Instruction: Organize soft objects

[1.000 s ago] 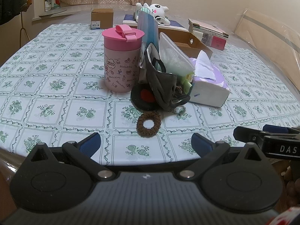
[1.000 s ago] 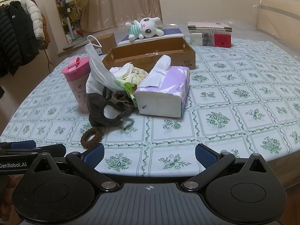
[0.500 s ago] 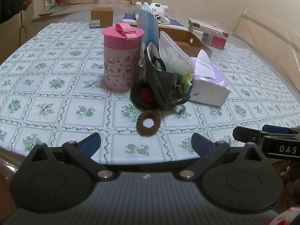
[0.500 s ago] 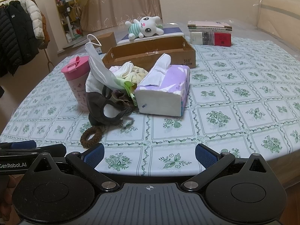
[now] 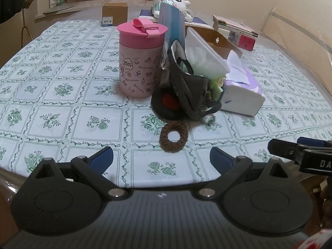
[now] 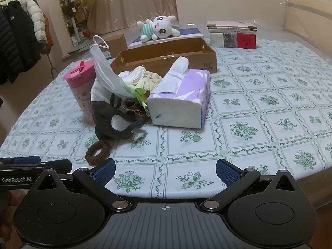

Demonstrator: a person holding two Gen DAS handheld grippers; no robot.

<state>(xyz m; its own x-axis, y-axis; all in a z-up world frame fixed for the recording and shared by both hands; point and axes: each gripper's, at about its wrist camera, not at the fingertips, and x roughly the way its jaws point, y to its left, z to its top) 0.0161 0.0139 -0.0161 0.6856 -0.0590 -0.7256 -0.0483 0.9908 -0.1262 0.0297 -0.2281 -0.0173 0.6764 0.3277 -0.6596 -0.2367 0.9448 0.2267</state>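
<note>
Change: left gripper (image 5: 161, 158) creeping toward hair tie (image 5: 173, 136) at 12 o'clock.
Grippers: both released, empty; right gripper (image 6: 165, 169) idling.
Meaning: sorting not begun.

A pink cup (image 5: 141, 57) with a lid stands on the surface (image 6: 259, 124). Far back lie a pile of books (image 6: 232, 34) and a small brown box (image 5: 114, 14). Coats (image 6: 18, 41) hang by the wall.

- Warm, dim indoor light from above; soft shadows lie under the cup (image 5: 140, 62) and tissue pack (image 6: 180, 99).
- Fisheye bending curves the table (image 6: 269, 124) edges; frame corners go black.
- Centre sharp; far background slightly soft and grainy.
</note>
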